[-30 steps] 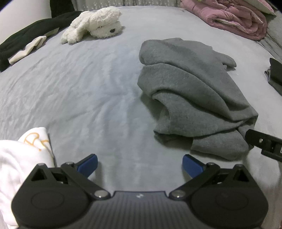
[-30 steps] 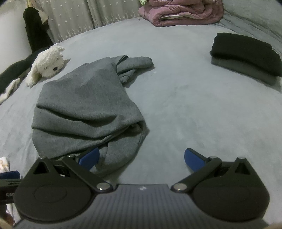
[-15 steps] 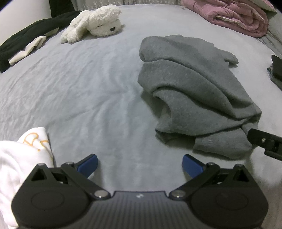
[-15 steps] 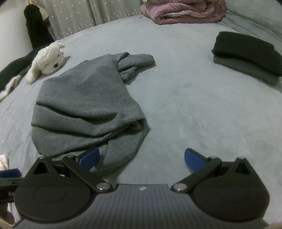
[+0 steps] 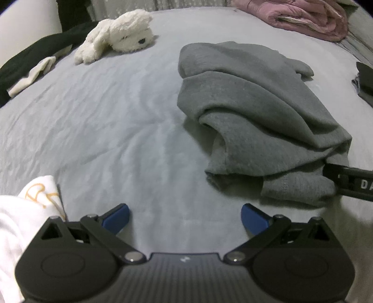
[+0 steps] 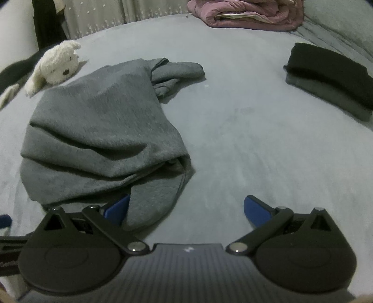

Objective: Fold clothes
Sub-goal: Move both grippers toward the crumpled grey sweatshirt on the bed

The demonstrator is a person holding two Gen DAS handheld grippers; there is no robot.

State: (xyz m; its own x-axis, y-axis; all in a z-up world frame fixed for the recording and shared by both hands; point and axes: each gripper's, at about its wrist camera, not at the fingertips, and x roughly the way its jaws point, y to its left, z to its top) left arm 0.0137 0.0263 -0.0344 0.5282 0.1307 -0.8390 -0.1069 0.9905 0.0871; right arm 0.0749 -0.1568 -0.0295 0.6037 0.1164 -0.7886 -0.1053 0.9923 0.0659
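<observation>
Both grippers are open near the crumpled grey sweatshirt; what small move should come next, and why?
Probably close the right gripper on the crumpled grey sweatshirt: its near edge lies against the left blue fingertip, jaws wide. The left gripper has only the grey bedsheet between its fingers.

A wide bed with a wrinkled pale grey sheet [image 5: 98, 121] fills the dim room. A grey curtain dotted with small white stars [image 6: 109, 16] hangs behind its far edge, beside a plain white wall [image 5: 30, 21] at left.
</observation>
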